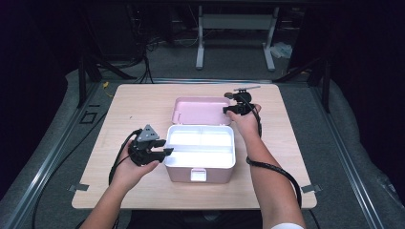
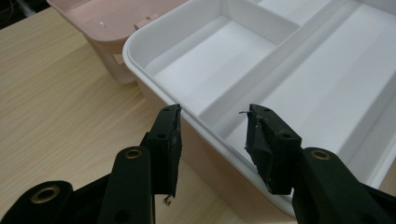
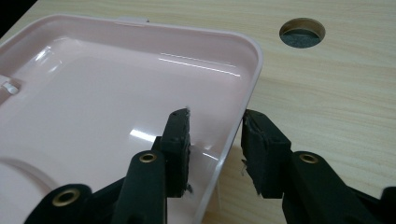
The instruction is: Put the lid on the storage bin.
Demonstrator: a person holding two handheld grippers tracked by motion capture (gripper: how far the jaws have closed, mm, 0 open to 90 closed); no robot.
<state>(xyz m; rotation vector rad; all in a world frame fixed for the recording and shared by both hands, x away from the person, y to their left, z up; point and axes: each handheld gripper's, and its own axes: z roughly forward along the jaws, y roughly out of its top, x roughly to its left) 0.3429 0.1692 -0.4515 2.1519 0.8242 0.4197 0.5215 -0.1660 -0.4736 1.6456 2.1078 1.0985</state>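
Box of pink plastic (image 1: 184, 172), rectangular, sits open near the middle of the light wood-grain tabletop (image 1: 119, 114), with a white divided plastic tray (image 1: 200, 144) seated in its top and its glossy pink lid (image 1: 200, 110) laid flat behind it, inner side up. My left tool (image 1: 166, 147) is at the box's left end: in the left gripper view its jaws stand well apart and straddle the tray's rim (image 2: 159, 88), one jaw outside the wall, the other over a tray compartment, closed on nothing. My right tool (image 1: 230, 109) is at the lid's right edge; in the right gripper view the jaws are parted with the lid's raised rim (image 3: 250, 79) between them, one jaw over the lid's inner face, the other over the tabletop, and I cannot tell whether either pad touches it. A round hole in the tabletop (image 3: 302, 32) lies beyond the lid's corner.
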